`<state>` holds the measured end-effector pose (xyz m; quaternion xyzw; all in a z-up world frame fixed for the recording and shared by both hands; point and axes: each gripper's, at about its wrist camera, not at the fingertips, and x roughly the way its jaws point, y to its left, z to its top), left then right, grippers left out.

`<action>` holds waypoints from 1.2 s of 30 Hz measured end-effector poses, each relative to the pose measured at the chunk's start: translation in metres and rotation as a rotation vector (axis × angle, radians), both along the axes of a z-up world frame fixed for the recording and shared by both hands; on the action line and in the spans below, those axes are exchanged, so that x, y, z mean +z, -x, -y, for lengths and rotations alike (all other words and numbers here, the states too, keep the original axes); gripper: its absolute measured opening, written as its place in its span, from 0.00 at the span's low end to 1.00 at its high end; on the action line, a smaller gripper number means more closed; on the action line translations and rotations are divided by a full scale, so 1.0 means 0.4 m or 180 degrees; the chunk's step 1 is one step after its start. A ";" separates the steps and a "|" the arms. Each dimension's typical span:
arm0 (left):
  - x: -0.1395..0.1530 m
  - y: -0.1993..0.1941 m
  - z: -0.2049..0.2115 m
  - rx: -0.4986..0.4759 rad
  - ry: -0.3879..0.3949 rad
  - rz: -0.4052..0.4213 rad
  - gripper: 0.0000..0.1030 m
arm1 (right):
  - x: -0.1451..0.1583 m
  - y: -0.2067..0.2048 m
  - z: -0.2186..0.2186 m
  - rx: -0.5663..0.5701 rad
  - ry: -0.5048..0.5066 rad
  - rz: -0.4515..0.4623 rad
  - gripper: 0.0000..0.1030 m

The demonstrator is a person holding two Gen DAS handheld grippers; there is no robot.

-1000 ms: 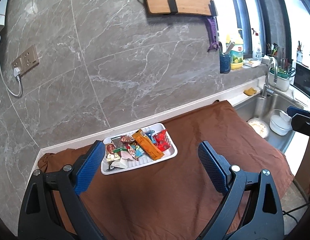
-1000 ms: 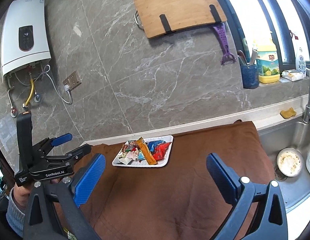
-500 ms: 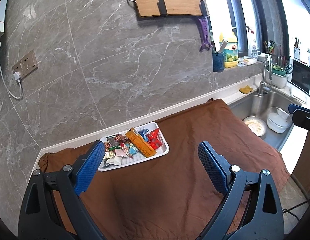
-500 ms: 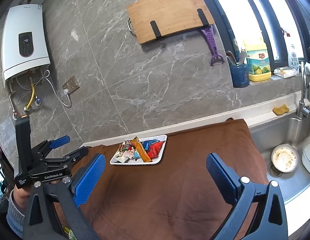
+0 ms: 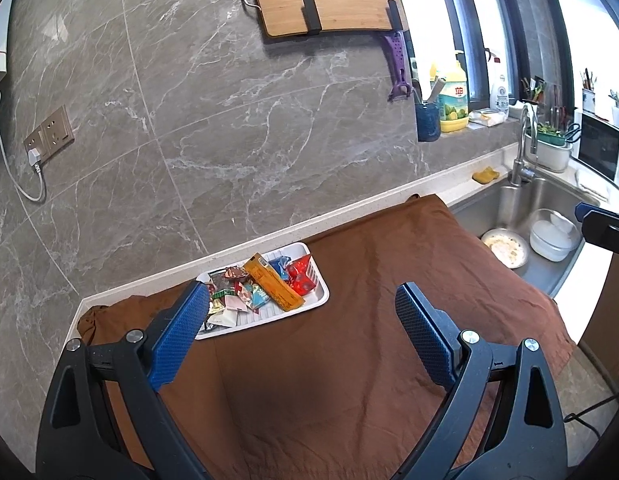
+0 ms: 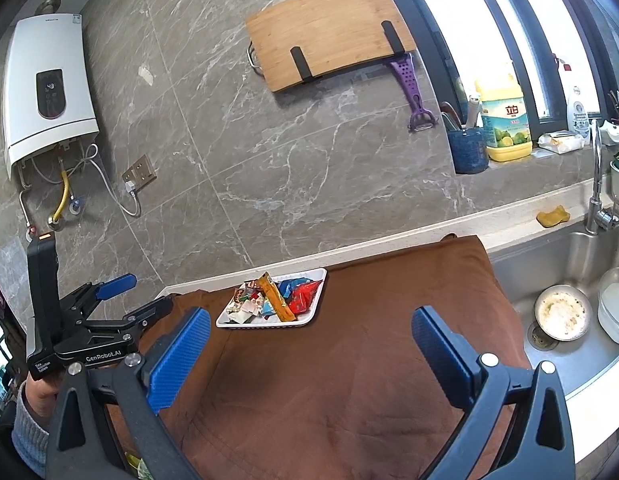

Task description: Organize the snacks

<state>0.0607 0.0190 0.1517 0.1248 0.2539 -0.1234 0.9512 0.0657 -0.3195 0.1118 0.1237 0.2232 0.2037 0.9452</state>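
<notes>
A white tray (image 5: 318, 302) (image 6: 318, 283) sits on the brown cloth (image 5: 349, 360) (image 6: 349, 380) near the back wall. It holds several wrapped snacks: a long orange packet (image 5: 272, 282) (image 6: 276, 297), a red packet (image 5: 302, 277) (image 6: 303, 296), a blue one (image 5: 280, 266) and small candies. My left gripper (image 5: 301, 332) hovers open in front of the tray, its left pad overlapping the tray's left end in view. My right gripper (image 6: 309, 348) is open, nearer than the tray, nothing between its fingers. The left gripper's body (image 6: 89, 332) shows at the left of the right wrist view.
A steel sink (image 5: 549, 216) (image 6: 569, 272) with a bowl (image 6: 562, 312) and a white container (image 6: 615, 306) lies right of the cloth. A faucet (image 6: 597, 184), a yellow sponge (image 6: 552, 216), a detergent bottle (image 6: 505, 124) and a blue cup (image 6: 469, 148) line the back ledge. A cutting board (image 6: 329, 52) hangs on the wall.
Both grippers have drawn back and up a little; the tray looks slightly smaller and further. Both stay open and nothing was taken hold of.
</notes>
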 end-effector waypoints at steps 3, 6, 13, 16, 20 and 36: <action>-0.002 0.008 0.001 -0.0001 -0.0009 -0.0007 0.92 | 0.000 0.001 0.002 0.0005 -0.0008 -0.0006 1.00; -0.005 0.009 -0.001 -0.0011 -0.0004 -0.0007 0.92 | -0.001 0.006 0.004 0.0008 -0.0007 -0.0004 1.00; -0.014 0.032 0.002 -0.0052 -0.0045 0.0045 0.92 | -0.001 0.011 0.007 0.0003 -0.0014 -0.0005 1.00; -0.015 0.037 0.000 -0.0090 -0.0018 0.0025 0.92 | 0.000 0.010 0.008 0.0018 -0.0021 -0.0007 1.00; -0.011 0.039 -0.016 -0.0185 0.0242 -0.0071 0.92 | 0.000 0.014 0.009 0.0013 -0.0029 0.0000 1.00; -0.032 0.035 -0.052 -0.0116 0.0370 0.0018 0.92 | -0.027 0.010 0.004 -0.0015 -0.0120 -0.0102 1.00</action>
